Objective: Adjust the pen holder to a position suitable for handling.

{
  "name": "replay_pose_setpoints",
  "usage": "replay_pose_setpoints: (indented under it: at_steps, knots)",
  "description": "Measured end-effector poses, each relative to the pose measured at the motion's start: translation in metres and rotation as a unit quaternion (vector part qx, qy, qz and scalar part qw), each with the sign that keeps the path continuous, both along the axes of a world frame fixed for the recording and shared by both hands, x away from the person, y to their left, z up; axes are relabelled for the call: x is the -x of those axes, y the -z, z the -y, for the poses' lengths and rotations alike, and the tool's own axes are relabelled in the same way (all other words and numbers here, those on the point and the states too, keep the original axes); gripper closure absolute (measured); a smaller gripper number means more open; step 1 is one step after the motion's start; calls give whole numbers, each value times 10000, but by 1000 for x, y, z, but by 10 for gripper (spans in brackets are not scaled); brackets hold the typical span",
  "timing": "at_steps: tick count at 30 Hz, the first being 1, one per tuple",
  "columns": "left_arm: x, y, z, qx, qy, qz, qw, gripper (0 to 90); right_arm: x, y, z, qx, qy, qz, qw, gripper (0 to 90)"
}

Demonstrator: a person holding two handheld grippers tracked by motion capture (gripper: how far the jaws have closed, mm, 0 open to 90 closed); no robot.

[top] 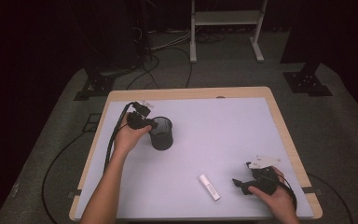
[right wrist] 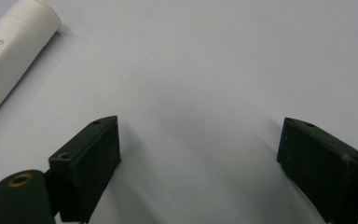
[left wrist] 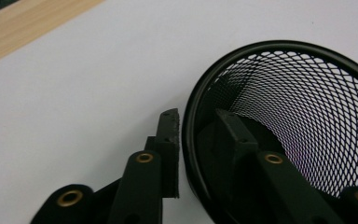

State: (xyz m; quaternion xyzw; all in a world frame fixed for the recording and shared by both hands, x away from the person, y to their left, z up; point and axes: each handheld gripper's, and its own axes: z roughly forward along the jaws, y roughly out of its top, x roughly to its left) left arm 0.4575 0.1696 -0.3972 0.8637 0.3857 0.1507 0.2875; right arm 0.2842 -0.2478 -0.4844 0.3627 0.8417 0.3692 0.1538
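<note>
The black wire-mesh cup [top: 161, 133] stands upright on the desk [top: 223, 126]; the left tool [left wrist: 198, 135] straddles its near rim — seemingly pinched. The right tool [right wrist: 198, 158] gapes wide, well away.

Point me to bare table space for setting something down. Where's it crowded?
Free: the far right stretch of the table, right of the mesh cup, and the near left corner. Crowded: the left gripper straddles the cup's rim; near right, the white tube lies beside the right gripper.
</note>
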Motion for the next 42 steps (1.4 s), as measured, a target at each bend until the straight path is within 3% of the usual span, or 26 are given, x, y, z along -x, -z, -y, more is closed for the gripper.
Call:
replay_pose_setpoints:
  at_steps: [10,19,21,24,31,42]
  knots:
    - [-1,2,2,-119,-62,-20,9999,784,0,0,0,-3,1,-3,10000,120]
    - [1,-3,1,133,12,-164,9998,813,0,0,0,-4,3,-2,10000,120]
    - [2,-4,3,282,36,-187,9994,823,0,0,0,-3,1,-1,10000,120]
    - [4,-6,5,208,71,-183,9996,825,0,0,0,-2,0,-1,10000,120]
    - [5,-10,3,362,104,-213,9991,826,0,0,0,-3,0,0,10000,120]
    - [15,-20,2,380,215,-287,9986,826,0,0,0,-5,2,-4,10000,120]
